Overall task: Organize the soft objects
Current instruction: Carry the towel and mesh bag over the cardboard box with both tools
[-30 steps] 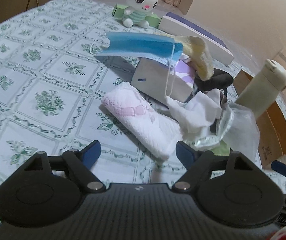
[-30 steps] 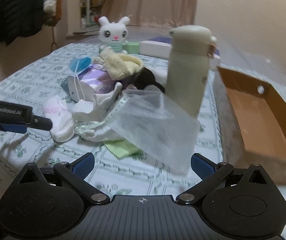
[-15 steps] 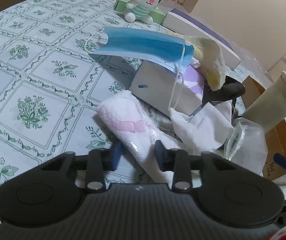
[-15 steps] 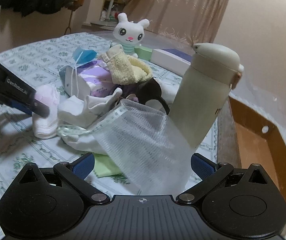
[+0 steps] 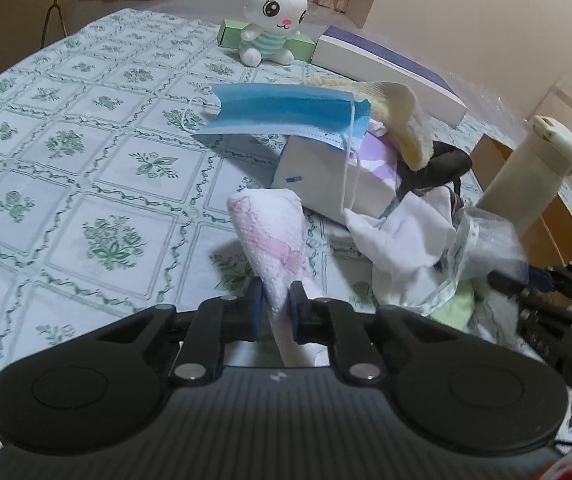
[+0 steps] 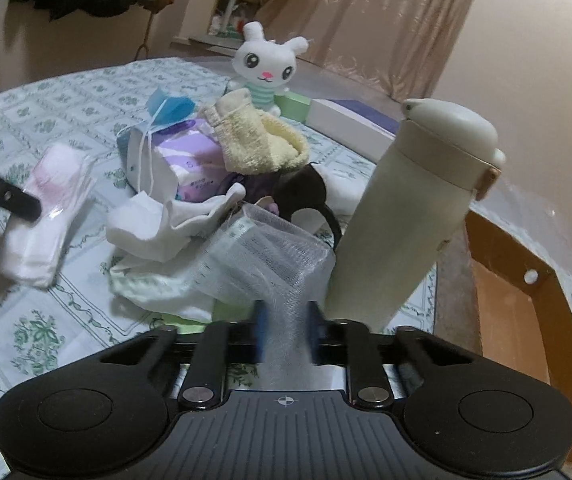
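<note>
Left wrist view: left gripper (image 5: 276,306) jaws pinching the near end of the pink-and-white tissue pack (image 5: 272,236), lower center of frame; pack sticks out away from the camera over the table (image 5: 66,184). Soft pile sits right of center: blue face mask (image 5: 286,114) draped over a purple-and-white wipes pack (image 5: 334,184), yellow sock (image 5: 402,120) on top, white cloth (image 5: 402,236) in front. Plush bunny (image 5: 274,26) upright at top center, just in front of a green box (image 5: 230,34). Right gripper visible at right edge.

Right wrist view: right gripper (image 6: 286,330) jaws closed on the clear mesh bag (image 6: 270,260), bottom center, motion-blurred. Beige bottle (image 6: 410,216) leans right of center, touching the bag's edge. Cardboard box (image 6: 526,292) at far right. Tissue pack at left edge, held clear of the table.
</note>
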`<state>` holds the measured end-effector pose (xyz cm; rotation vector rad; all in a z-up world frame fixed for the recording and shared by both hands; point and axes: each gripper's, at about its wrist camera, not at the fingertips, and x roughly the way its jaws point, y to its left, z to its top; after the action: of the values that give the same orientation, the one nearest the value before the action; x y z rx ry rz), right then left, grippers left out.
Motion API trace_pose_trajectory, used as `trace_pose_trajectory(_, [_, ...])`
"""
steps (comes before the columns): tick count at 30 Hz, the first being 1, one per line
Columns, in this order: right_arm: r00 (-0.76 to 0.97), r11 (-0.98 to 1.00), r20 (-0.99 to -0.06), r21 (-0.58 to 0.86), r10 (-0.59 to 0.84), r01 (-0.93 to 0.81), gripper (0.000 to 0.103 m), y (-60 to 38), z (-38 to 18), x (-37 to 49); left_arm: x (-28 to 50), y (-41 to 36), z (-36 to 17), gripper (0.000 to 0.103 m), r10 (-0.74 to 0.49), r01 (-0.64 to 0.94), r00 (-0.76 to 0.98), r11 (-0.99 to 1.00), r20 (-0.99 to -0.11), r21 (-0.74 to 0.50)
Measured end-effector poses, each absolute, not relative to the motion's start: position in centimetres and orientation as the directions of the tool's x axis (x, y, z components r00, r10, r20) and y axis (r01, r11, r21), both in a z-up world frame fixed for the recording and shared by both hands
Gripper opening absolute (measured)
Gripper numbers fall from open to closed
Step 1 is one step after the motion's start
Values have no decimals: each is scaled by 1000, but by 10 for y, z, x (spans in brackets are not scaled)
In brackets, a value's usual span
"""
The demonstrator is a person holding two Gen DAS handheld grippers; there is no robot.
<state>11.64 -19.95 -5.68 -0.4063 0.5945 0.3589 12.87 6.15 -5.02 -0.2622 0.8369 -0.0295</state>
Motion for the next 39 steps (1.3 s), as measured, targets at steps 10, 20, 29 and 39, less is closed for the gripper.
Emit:
trace_pose_trajectory(10, [749, 950, -634, -68, 194, -304, 6, -231, -26, 90, 93, 47, -32, 11, -156, -22, 684, 972, -712, -233])
trace_pose_trajectory(20, [762, 972, -626, -25, 168, -234, 6, -254, -5, 57, 64, 23, -9, 11, -192, 50, 710, 973, -678, -223])
trace_pose_trajectory(29, [794, 980, -592, -37, 137, -197, 6, -267, 10, 36, 52, 1, 6, 11, -216, 111, 732, 974, -646, -200])
trace_pose_trajectory(39, [828, 995, -558, -45, 53, -93, 6, -310, 21, 27, 58, -52, 19, 11, -284, 236, 724, 958, -629, -160])
